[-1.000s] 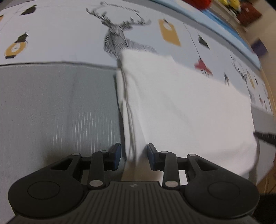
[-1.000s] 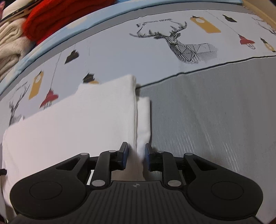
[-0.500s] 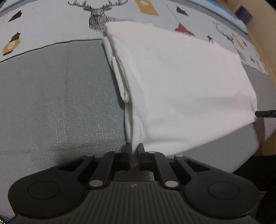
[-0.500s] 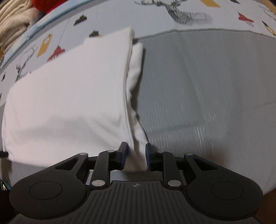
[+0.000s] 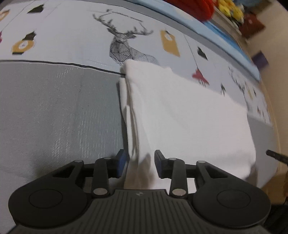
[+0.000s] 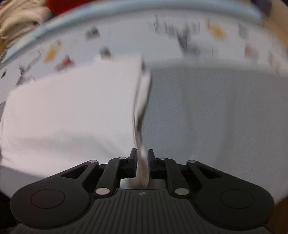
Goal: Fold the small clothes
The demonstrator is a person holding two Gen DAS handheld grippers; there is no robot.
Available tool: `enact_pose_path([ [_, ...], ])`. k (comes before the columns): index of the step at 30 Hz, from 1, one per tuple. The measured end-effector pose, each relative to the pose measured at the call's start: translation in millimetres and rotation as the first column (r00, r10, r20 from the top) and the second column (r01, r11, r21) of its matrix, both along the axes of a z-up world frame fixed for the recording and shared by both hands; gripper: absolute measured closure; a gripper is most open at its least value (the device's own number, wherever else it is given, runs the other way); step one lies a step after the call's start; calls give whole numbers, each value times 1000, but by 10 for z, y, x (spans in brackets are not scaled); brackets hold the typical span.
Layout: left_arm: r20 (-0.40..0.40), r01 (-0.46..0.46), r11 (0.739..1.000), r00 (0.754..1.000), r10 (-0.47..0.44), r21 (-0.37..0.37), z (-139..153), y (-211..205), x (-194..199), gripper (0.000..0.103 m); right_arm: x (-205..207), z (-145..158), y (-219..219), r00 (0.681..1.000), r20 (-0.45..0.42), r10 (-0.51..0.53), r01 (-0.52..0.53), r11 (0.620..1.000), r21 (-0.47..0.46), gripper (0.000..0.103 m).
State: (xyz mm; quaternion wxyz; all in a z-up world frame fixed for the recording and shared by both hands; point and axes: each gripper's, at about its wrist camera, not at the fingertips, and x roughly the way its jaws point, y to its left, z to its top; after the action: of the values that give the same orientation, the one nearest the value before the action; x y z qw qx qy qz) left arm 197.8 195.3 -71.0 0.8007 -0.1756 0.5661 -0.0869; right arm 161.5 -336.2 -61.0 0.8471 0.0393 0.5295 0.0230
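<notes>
A folded white garment [image 5: 189,117] lies on the grey and printed bedsheet [image 5: 54,111]. In the left wrist view its folded left edge runs down between the fingers of my left gripper [image 5: 139,162]. Those jaws are opening, and the pads stand apart from the cloth. The right wrist view is blurred by motion. There the white garment [image 6: 72,108] fills the left half, and its right edge drops into my right gripper [image 6: 141,158]. The right jaws stand narrow and are opening, with the cloth filling the gap and touching both pads.
The sheet's deer and lantern print [image 5: 126,46] lies beyond the garment. Red and yellow items [image 5: 207,7] sit at the far edge, and a beige knit pile [image 6: 19,16] lies far left in the right wrist view. A dark rod tip [image 5: 275,155] pokes in at the right.
The left jaws closed to a narrow gap on the garment's corner half a second ago and have since spread wide. The right gripper has lifted and swung, blurring its view, its jaws still narrow around the edge.
</notes>
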Motion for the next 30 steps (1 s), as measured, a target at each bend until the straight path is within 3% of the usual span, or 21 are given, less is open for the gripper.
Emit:
enact_pose_path([
  [3,-22,-48,998,999,48,-31,-91,-24,133,58,-8,219,19,987,157,-16,12,1000,22,74],
  [5,-39,-72,997,997,70,-34,-166,-28,184,55,17,143,-7,976,210,-62,47,996,72,65],
  [7,-49,-88,996,995,86,-31,-230,-17,265,52,113,-89,-48,983,151,-108,88,987,133,66],
  [8,-56,-90,996,994,88,-24,-304,-32,313,51,210,-231,-73,991,55,-122,113,982,152,66],
  [9,-64,-91,996,994,89,-14,-332,-44,341,51,257,-290,-96,990,24,-139,134,977,165,66],
  [11,-61,-92,996,994,91,-14,-382,-50,394,51,325,-349,-152,984,27,-176,169,969,182,66],
  [15,-30,-92,995,995,91,-28,-399,-102,457,51,421,-546,-165,979,-71,-190,201,960,196,65],
  [17,-4,-65,998,998,65,5,-398,-198,482,57,461,-581,-164,980,-76,-186,198,957,211,65],
  [21,28,-17,998,999,15,57,-362,-295,482,88,499,-627,-112,976,-88,-199,213,954,209,66],
  [23,42,-19,999,999,17,49,-312,-242,460,91,503,-644,-85,975,-88,-202,217,950,223,83],
  [27,80,-22,996,997,15,86,-166,-90,381,91,520,-613,23,980,-72,-187,198,957,213,87],
  [30,62,-76,992,996,70,104,-142,139,342,90,520,-606,115,983,-84,-161,179,938,296,90],
])
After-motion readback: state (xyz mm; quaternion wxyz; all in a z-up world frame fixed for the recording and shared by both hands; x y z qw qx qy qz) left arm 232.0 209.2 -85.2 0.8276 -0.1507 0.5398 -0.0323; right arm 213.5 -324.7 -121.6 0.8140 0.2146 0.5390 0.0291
